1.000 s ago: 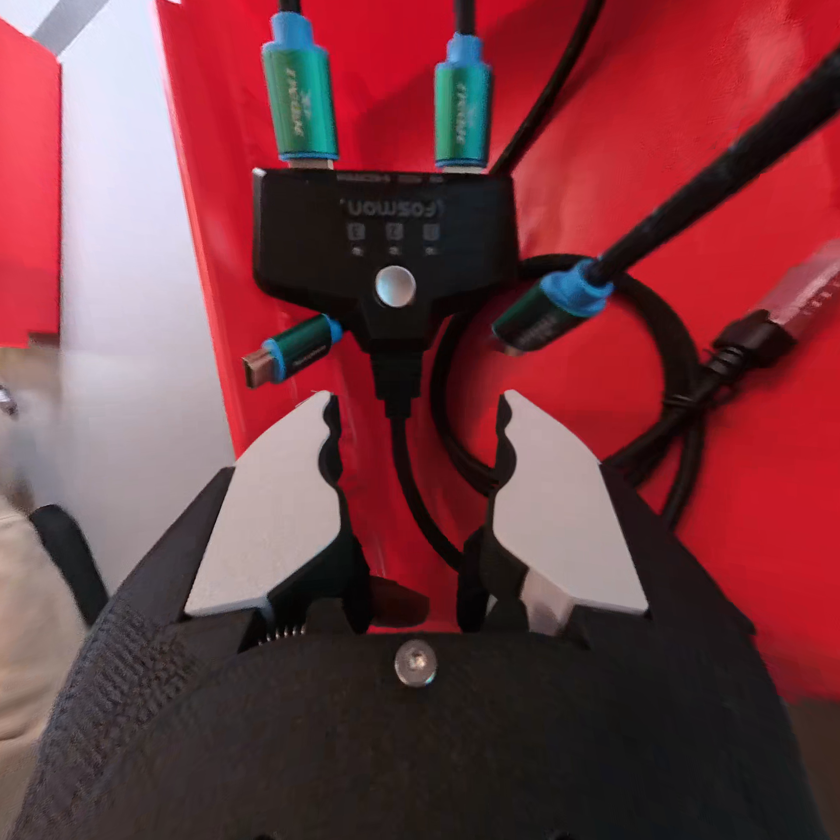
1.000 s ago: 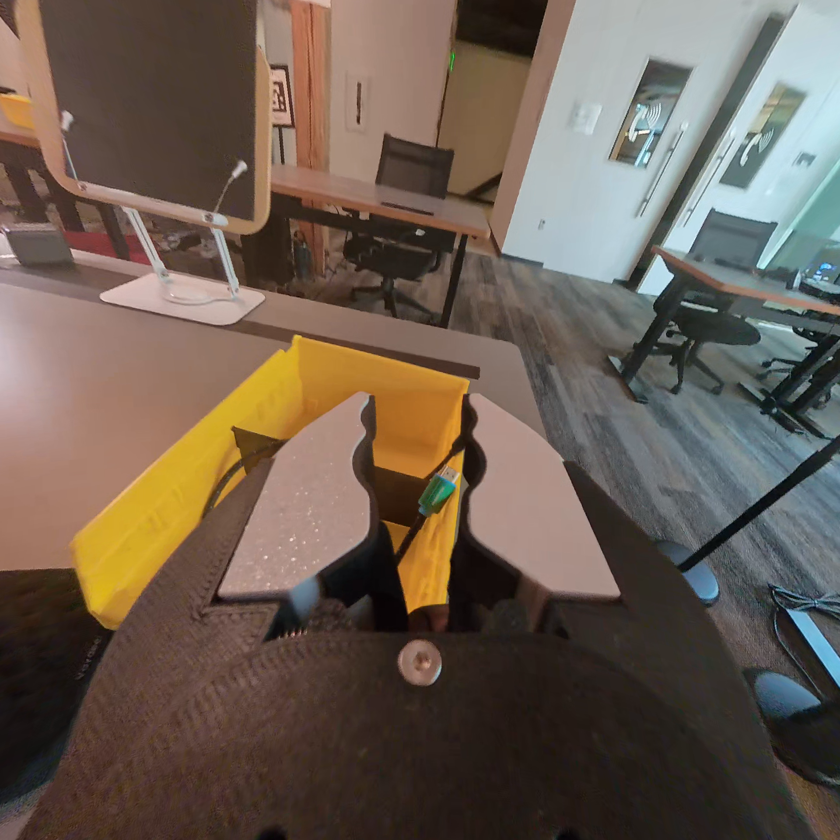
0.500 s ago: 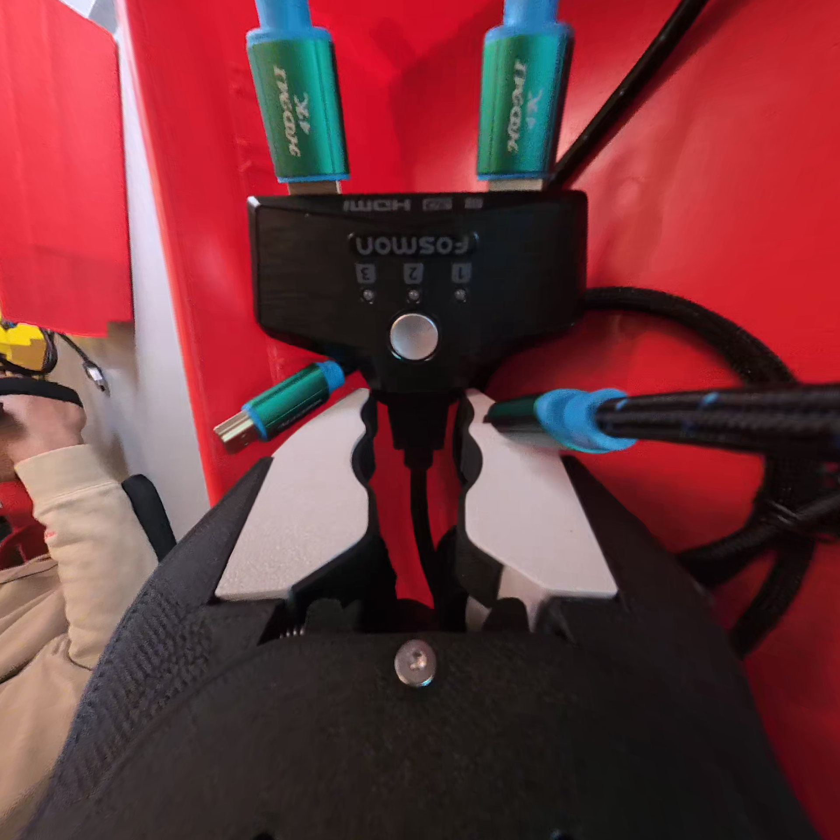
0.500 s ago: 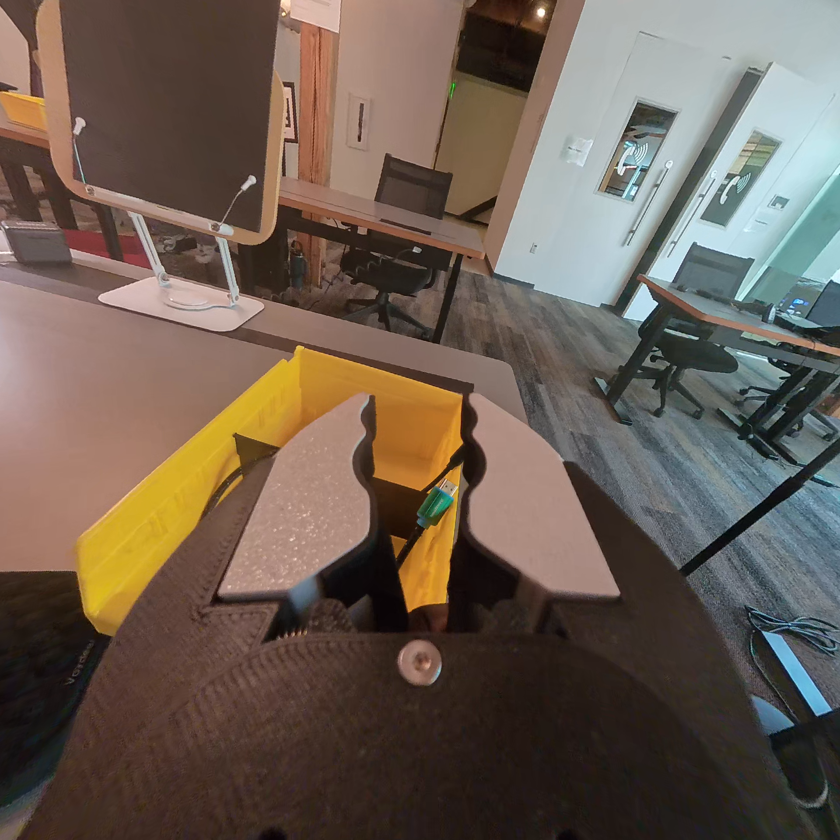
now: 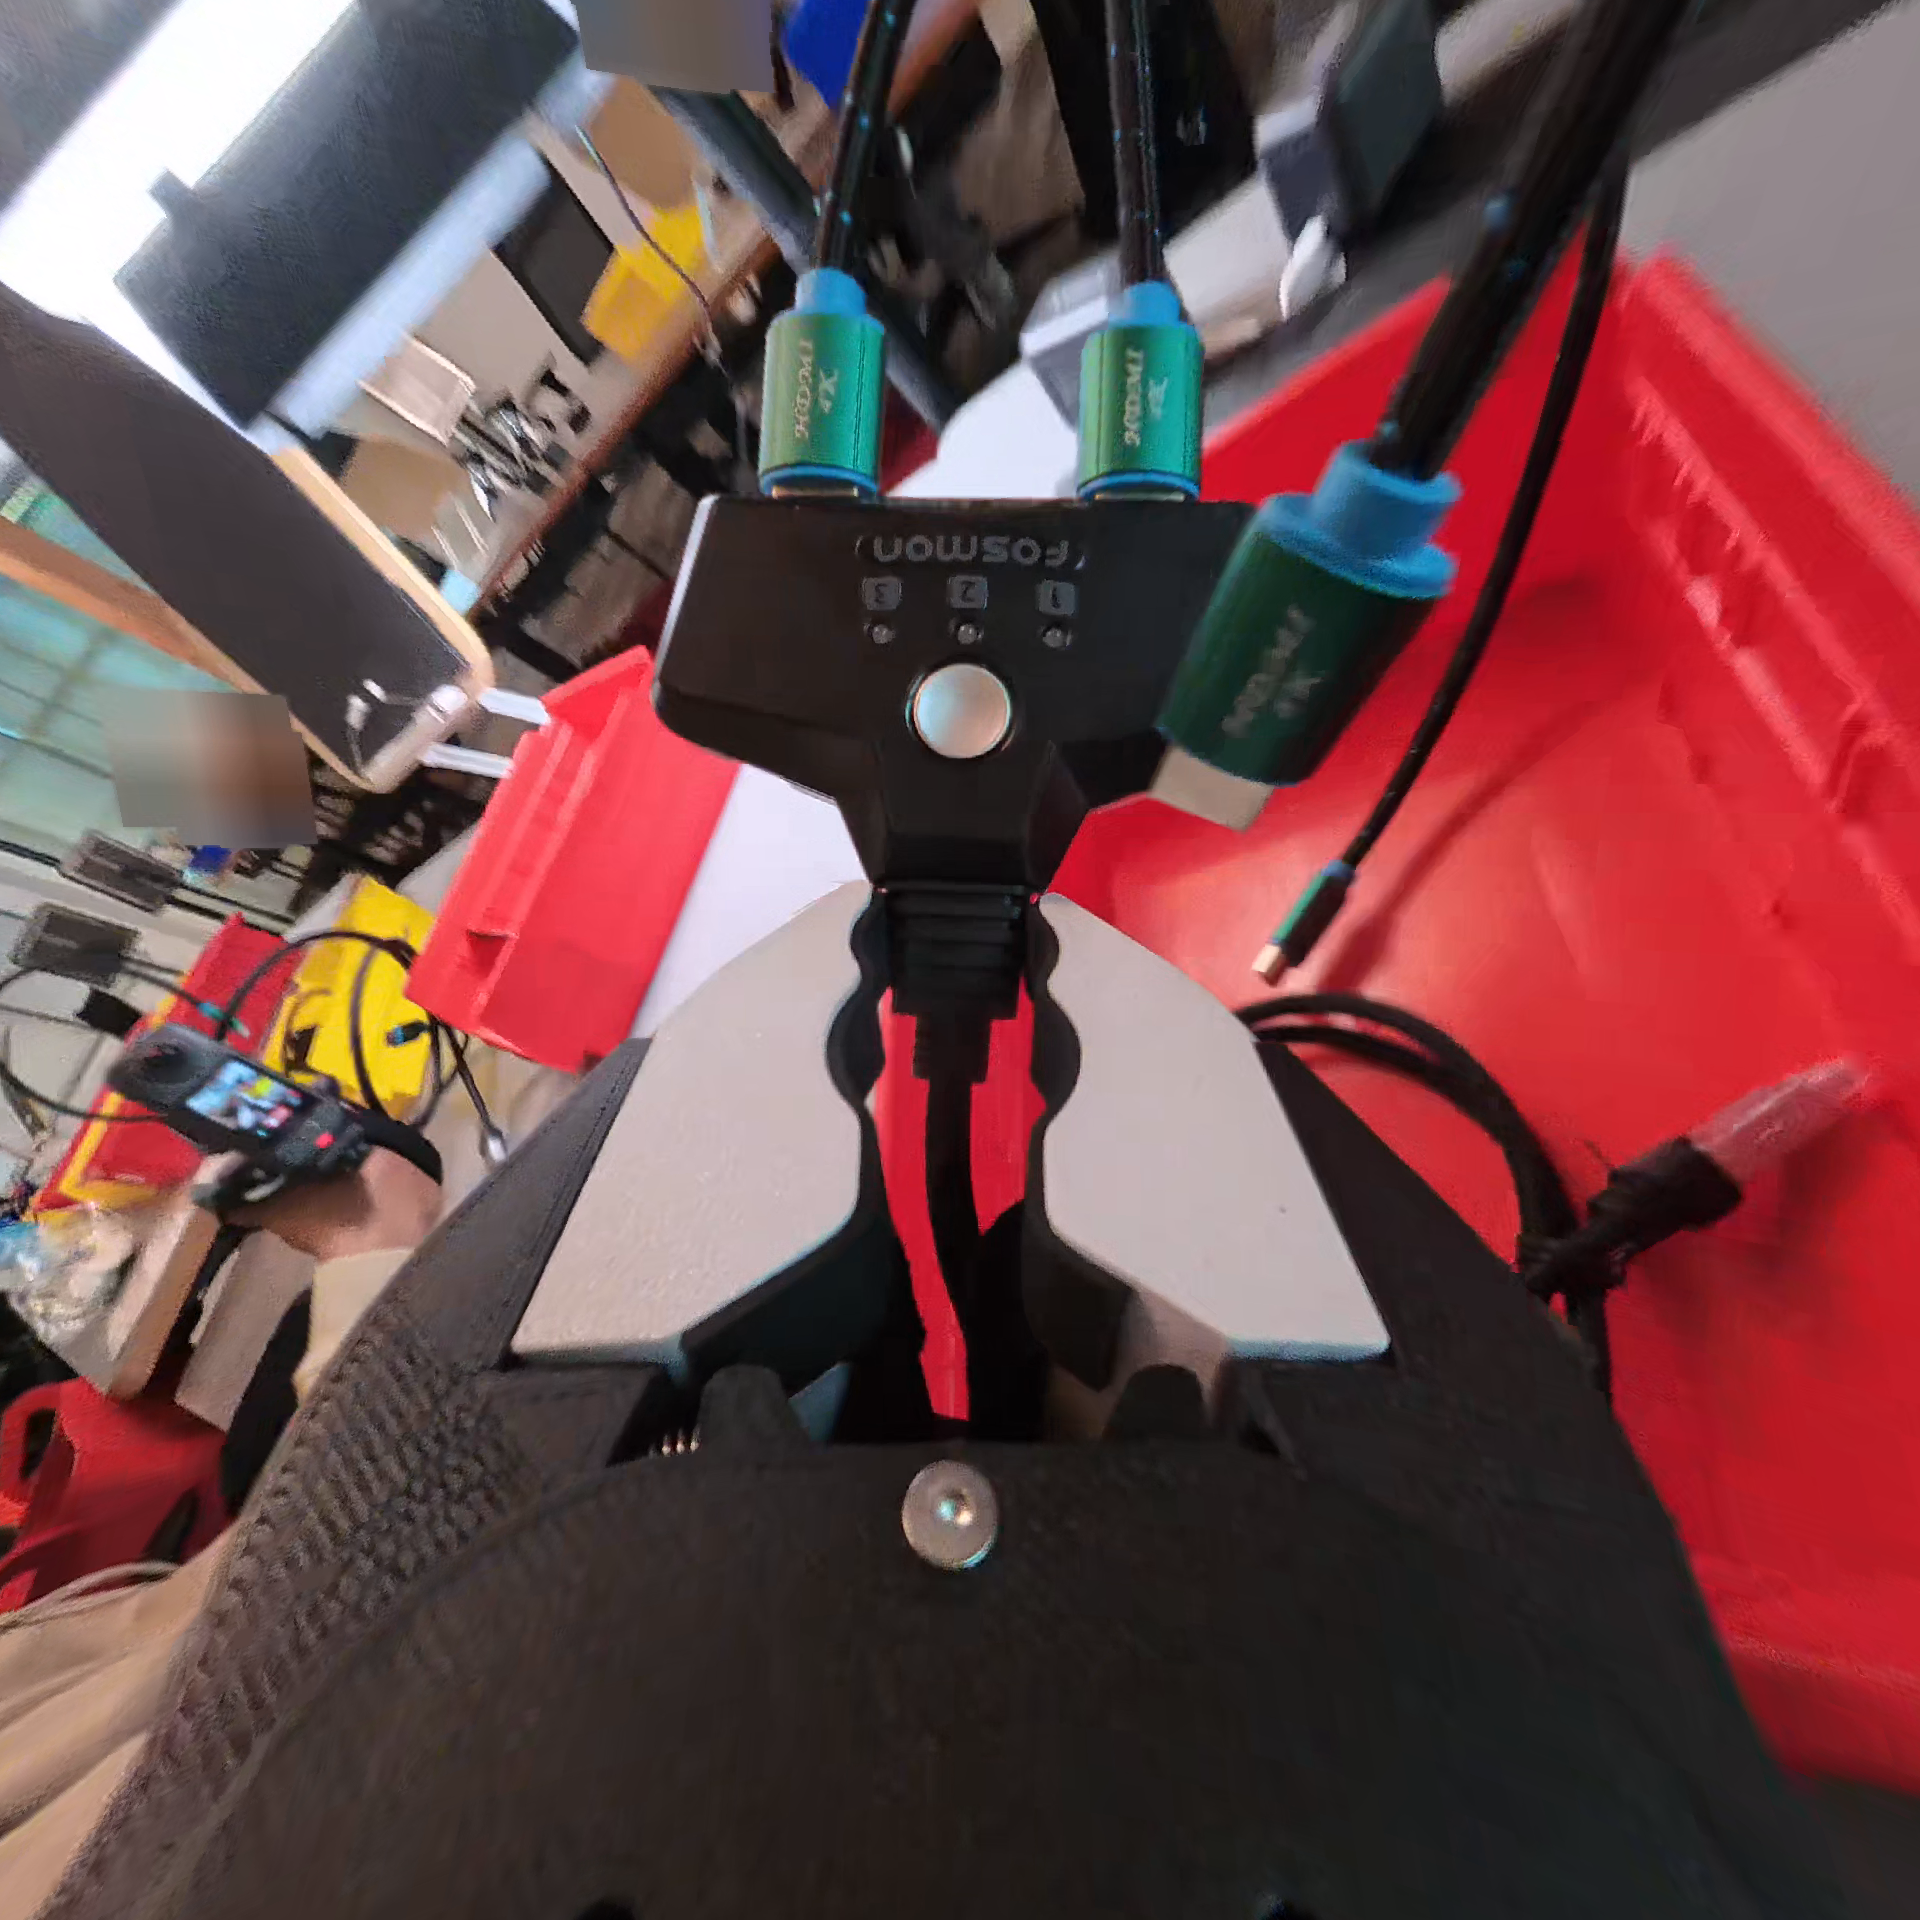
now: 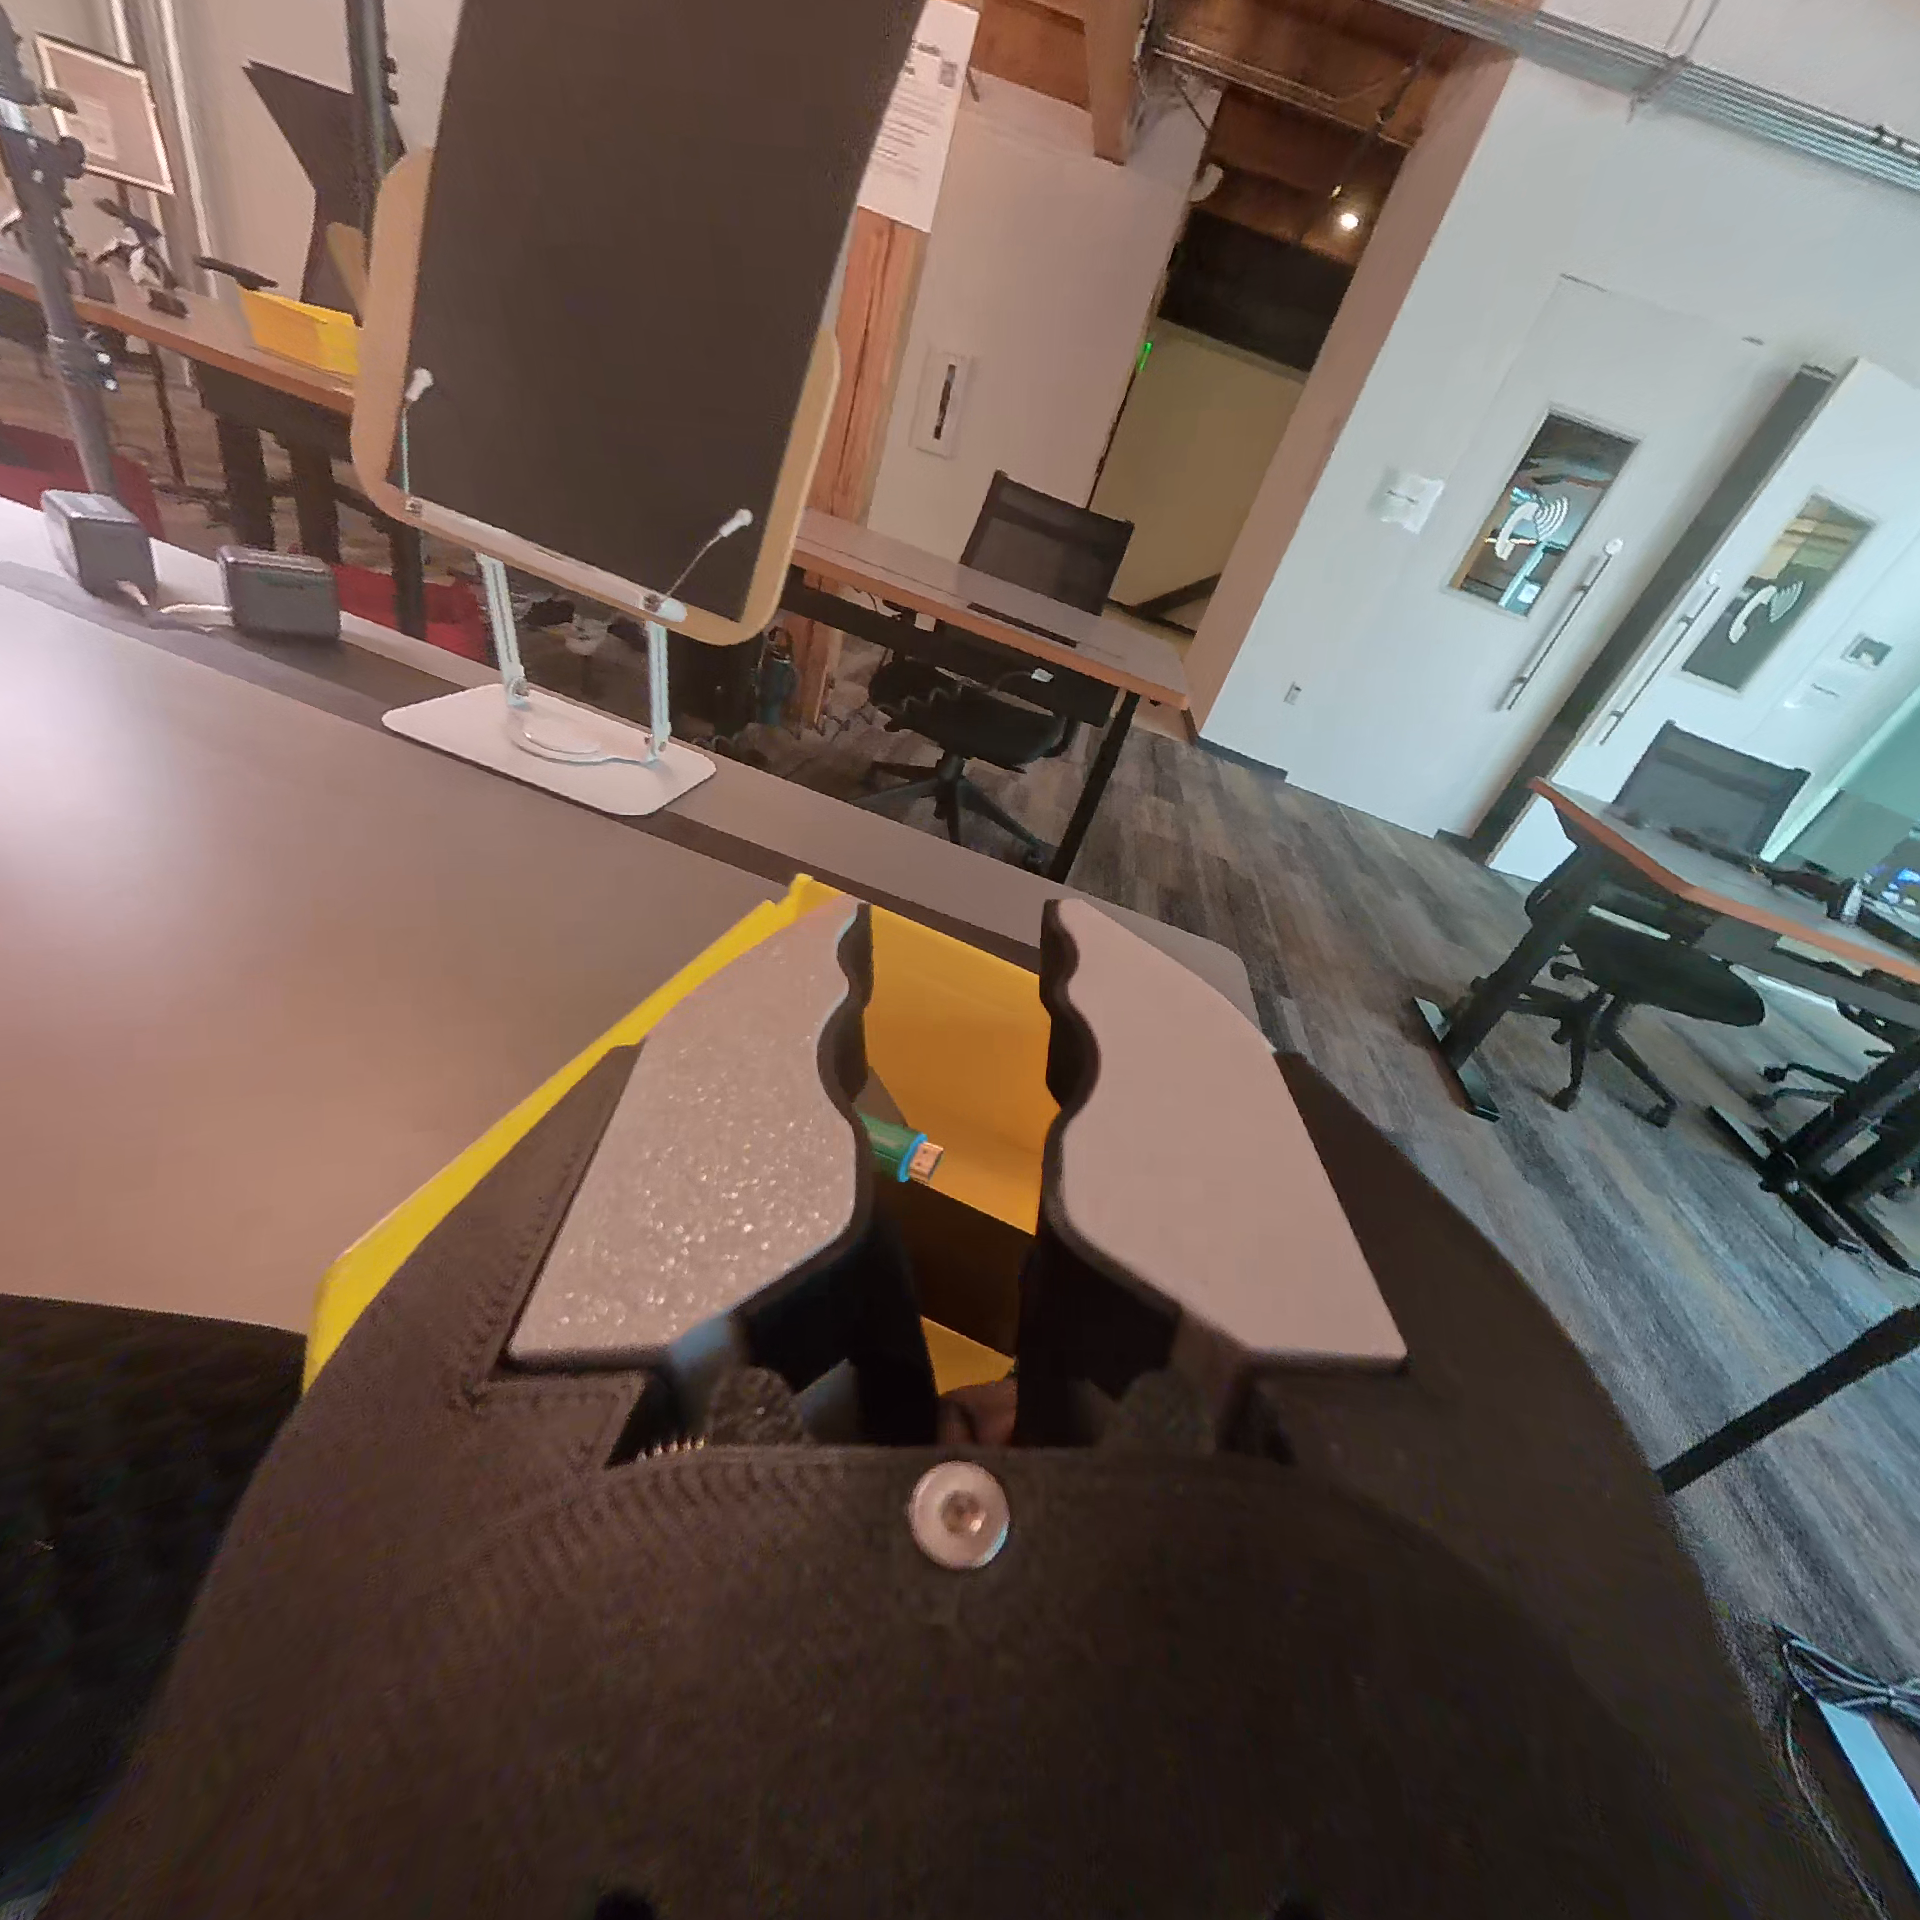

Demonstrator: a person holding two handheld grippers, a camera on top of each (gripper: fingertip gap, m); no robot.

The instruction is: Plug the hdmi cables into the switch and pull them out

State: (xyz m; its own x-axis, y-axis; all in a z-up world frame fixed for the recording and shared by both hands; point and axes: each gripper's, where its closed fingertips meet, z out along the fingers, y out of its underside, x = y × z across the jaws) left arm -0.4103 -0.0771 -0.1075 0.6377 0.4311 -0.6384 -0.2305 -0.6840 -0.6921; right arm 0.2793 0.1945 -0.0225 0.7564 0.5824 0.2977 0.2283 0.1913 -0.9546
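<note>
In the left wrist view, my left gripper is shut on the ribbed cable neck of the black HDMI switch and holds it up above the red bin. Two green HDMI plugs sit in its far ports. A third green plug hangs loose beside its right side, with a thin small-tipped cable past it. In the right wrist view, my right gripper is open and empty above a yellow bin that holds a green plug.
A coiled black cable with a red plug lies in the red bin. A second red bin, a yellow bin and a person's wrist with a camera are to the left. A black panel on a stand stands on the grey table.
My left gripper closed on the switch's cable neck and lifted it out of the red bin, tilting upward. The loose plug now hangs beside the switch. My right gripper tilted up over the yellow bin.
</note>
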